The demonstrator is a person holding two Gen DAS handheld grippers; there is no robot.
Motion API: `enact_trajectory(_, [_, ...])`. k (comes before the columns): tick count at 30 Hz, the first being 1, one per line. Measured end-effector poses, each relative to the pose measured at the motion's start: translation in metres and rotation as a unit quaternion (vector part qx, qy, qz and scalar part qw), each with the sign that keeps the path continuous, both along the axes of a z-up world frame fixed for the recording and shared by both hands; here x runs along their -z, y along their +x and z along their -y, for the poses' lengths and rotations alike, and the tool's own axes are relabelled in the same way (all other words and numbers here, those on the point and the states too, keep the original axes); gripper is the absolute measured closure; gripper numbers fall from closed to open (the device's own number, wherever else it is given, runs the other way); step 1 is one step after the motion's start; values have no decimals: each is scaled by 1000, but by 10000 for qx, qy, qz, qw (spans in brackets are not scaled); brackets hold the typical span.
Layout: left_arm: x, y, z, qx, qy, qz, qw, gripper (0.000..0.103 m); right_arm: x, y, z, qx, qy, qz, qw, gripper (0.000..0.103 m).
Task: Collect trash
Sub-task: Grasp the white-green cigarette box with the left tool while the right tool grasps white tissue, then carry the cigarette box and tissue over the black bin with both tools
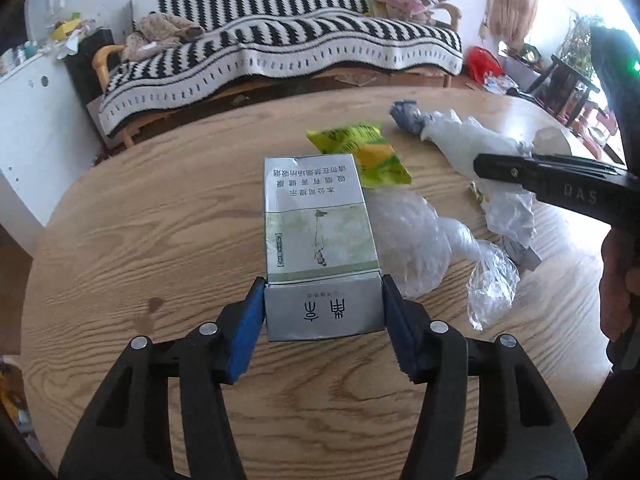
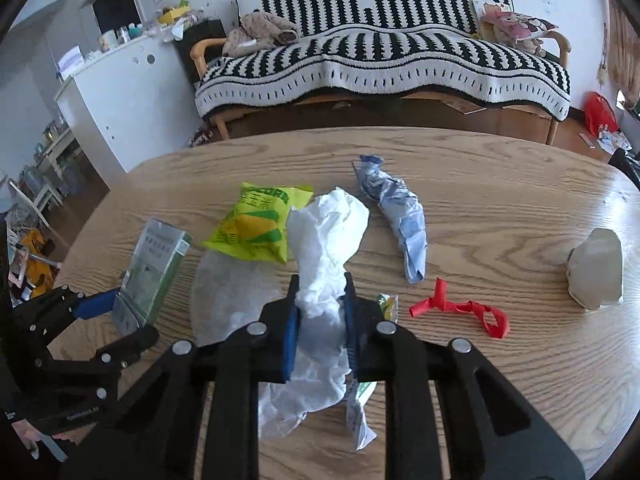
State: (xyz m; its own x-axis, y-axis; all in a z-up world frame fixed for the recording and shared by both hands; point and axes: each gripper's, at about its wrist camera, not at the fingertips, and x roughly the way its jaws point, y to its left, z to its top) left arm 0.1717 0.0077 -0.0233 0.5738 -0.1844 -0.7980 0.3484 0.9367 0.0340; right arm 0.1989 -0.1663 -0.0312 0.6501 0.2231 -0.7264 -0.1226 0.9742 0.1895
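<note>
- Clamped between blue pads of the left gripper [image 1: 324, 312]: a silver-green cigarette pack [image 1: 318, 240], held by its near end, far end pointing across the wooden table [image 1: 120, 240].
- Pinched tight in the right gripper [image 2: 320, 312]: a crumpled white tissue [image 2: 328, 240], bunched between nearly closed jaws, loose ends spilling out front and back.
- Still lying on the table: yellow-green snack wrapper [image 2: 256, 232], clear plastic film [image 2: 228, 292] just beside the pack, twisted blue-white wrapper [image 2: 400, 216], red balloon scrap [image 2: 464, 312], small green-white packet [image 2: 388, 306] touching the right jaw.
- Step in hand, by the look of it: pick-up done on both sides, carry-off next.
- Next move calls for lifting both loads clear without dragging the film or packet along, then finding a bin.
- No bin or bag anywhere in either view.
- Pale translucent lump [image 2: 596, 272] near the right table edge: hard to identify.
- Whether the pack is off the table or resting on it: cannot tell.
</note>
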Motion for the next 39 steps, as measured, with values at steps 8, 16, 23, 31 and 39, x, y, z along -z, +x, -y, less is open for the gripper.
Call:
enact_trajectory(8, [-5, 1, -13, -296, -57, 10, 9995, 48, -9, -8, 2, 28, 118, 87, 9999, 83])
enact_trajectory(16, [-9, 2, 1, -219, -43, 52, 9997, 48, -12, -17, 13, 134, 116, 77, 9998, 83])
enact_trajectory(23, [-19, -2, 31, -59, -120, 140, 9998, 48, -23, -43, 53, 461, 114, 149, 9988, 83])
enact_trajectory(31, [-42, -25, 116, 592, -540, 209, 9966, 47, -45, -111, 145, 1192, 291, 287, 9920, 83])
enact_trajectory(39, [-59, -69, 235, 1572, -800, 151, 9842, 47, -57, -222, 261, 2244, -61, 332, 9739, 83])
